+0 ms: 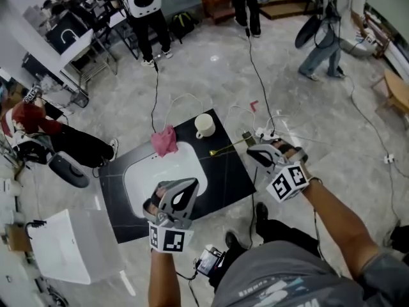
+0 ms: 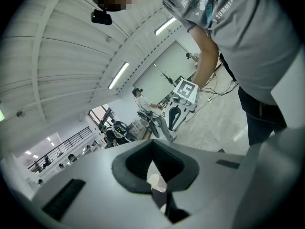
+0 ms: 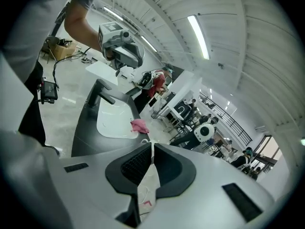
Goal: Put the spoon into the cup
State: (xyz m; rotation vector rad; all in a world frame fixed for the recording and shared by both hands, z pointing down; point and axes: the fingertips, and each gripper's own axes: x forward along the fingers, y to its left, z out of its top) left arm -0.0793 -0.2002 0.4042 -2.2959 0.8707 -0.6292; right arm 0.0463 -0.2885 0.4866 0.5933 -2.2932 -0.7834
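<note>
Spoon (image 1: 227, 148): in the head view it is thin and gold-coloured and lies flat on the black table (image 1: 223, 178), outside the cup (image 1: 204, 125), at the cup's 4 o'clock. The cup is white and round, with a handle at its 7 o'clock. A crumpled pink cloth (image 1: 165, 141) sits on the 12 o'clock rim of a smooth white basin (image 1: 144, 171) with rounded corners. The left gripper (image 1: 182, 187) hangs over the basin. The right gripper (image 1: 255, 152) is just off the spoon's handle end, at its 4 o'clock. Each gripper carries a cube with black-and-white square markers.

In the left gripper view the ribbed dark fingers (image 2: 134, 163) meet in a thin slit and hold nothing. White print on the person's grey shirt is too skewed to read.

In the right gripper view the fingers (image 3: 131, 166) are also closed and empty. The basin and cloth lie beyond them at 11 o'clock.
</note>
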